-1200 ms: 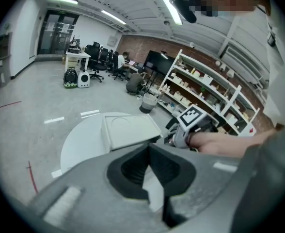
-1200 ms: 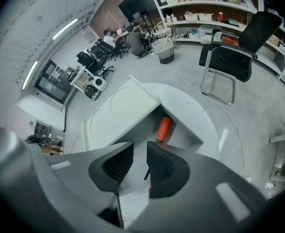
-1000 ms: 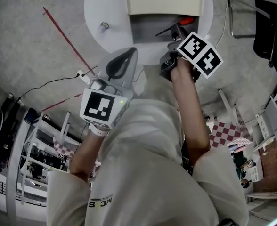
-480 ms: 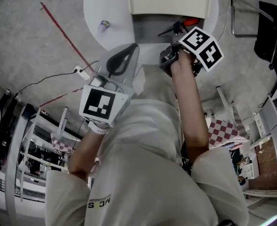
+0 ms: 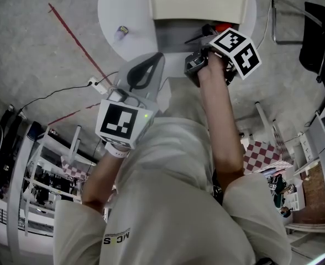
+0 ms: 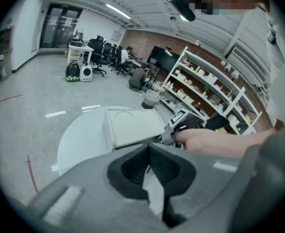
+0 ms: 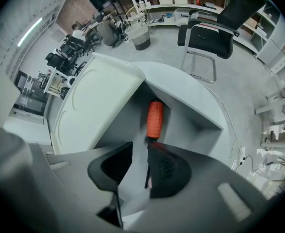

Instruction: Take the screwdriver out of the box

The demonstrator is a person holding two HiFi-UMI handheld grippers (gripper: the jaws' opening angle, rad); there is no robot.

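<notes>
Not much done yet tbh: the screwdriver (image 7: pixel 155 119) is lying down in the open box (image 7: pixel 193 106) on the round table (image 5: pixel 115 10), orange handle showing, not lifted at all. My right gripper (image 7: pixel 141 147) hangs nose-down over the box. Its jaws have just been opening and stand apart with nothing pinched between them, and the handle sits just past the tips. My left gripper (image 6: pixel 149 147) is off by the table edge, jaws closed on nothing. Left to do, I reckon: get onto that handle, squeeze, lift it clear of the box
</notes>
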